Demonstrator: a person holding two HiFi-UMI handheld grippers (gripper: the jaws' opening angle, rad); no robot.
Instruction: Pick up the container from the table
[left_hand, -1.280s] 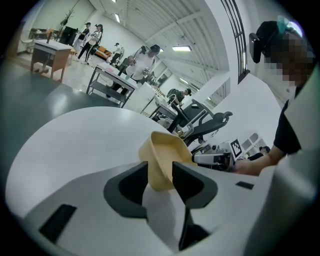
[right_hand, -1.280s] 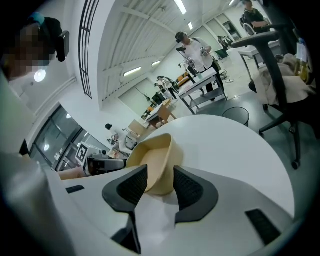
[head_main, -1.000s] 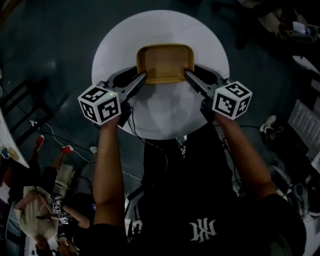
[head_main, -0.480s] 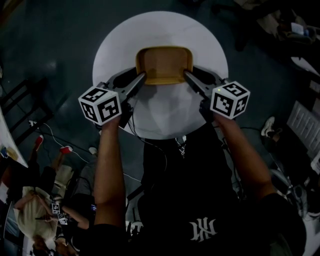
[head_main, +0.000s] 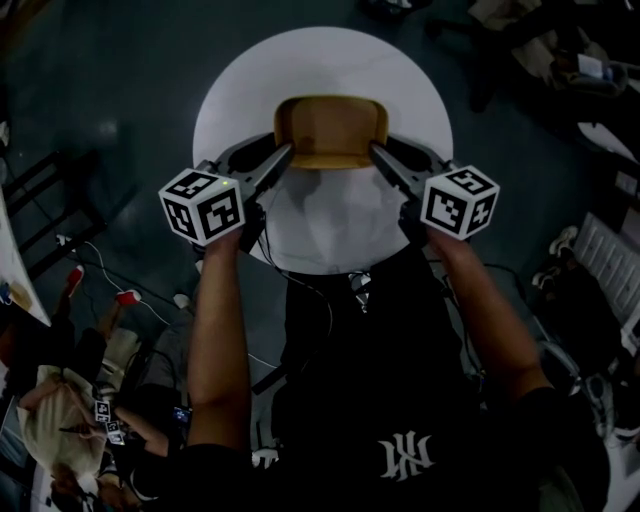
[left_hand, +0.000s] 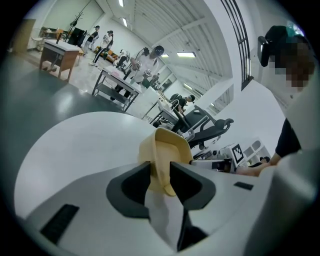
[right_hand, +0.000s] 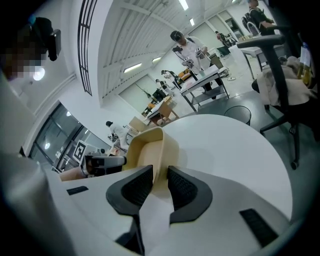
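Black short-sleeved shirt (head_main: 350, 380), white logo (head_main: 405, 458); black-and-white marker cubes (head_main: 202, 207) sit behind the grey, black-padded left claw (head_main: 285, 152) and right claw (head_main: 376, 150).

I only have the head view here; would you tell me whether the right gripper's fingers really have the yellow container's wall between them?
Observer: Yes. In the right gripper view the container has its side wall between the fingers of the right gripper, which have just been closing and sit against both faces.
Operator: And the left side, please?
Observer: The left gripper has been closing too; the container's near corner fills the gap between its fingers.
Operator: Is it resting on the table?
Observer: It seems so: in the right gripper view its wall meets the table with no gap showing.
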